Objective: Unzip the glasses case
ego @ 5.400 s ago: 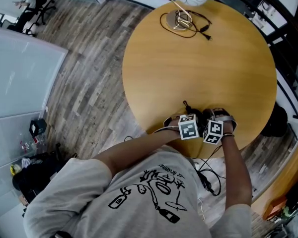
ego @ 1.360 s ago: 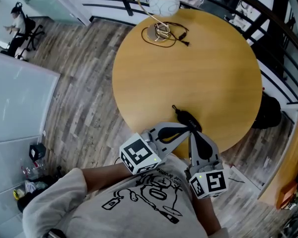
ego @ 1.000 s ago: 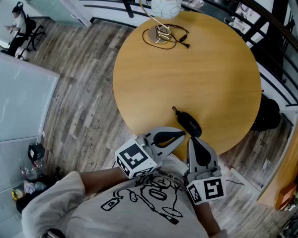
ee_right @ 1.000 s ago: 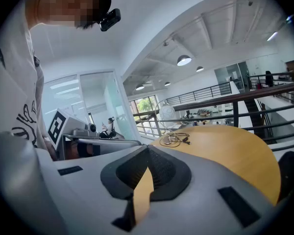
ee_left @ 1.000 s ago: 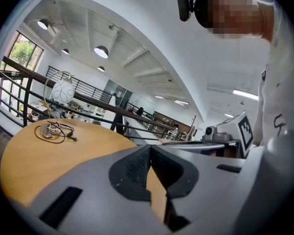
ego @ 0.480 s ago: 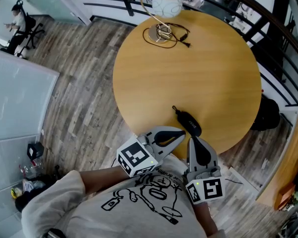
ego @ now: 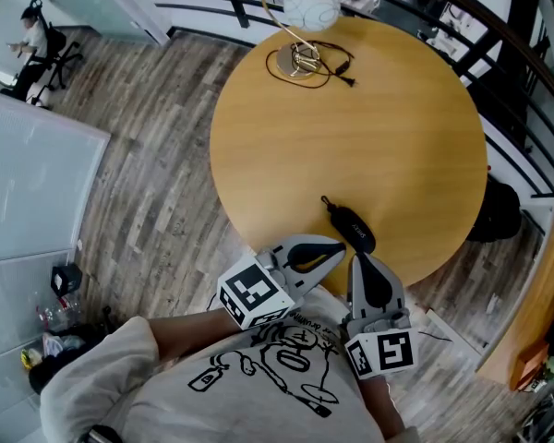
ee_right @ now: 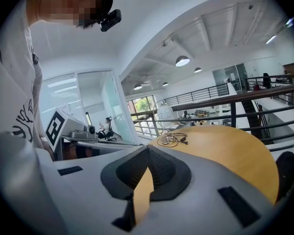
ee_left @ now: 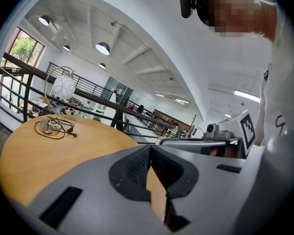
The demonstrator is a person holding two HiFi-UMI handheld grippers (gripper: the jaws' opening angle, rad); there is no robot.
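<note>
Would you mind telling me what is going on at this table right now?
A person holds a two-jaw gripper in each hand at the near edge of the round table. The left gripper and right gripper both have jaws shut, holding nothing. The black glasses case lies on the table just beyond their tips, untouched; its zip is too small to read.

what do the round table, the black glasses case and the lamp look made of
The round tan table: wood or wood-look laminate, smooth satin finish; faint straight grain, soft glare. The small black oval glasses case: probably fabric-covered or leatherette, matte, no shine; too small to be sure. The lamp's white globe: likely frosted glass or plastic; its base looks like shiny brassy metal.
</note>
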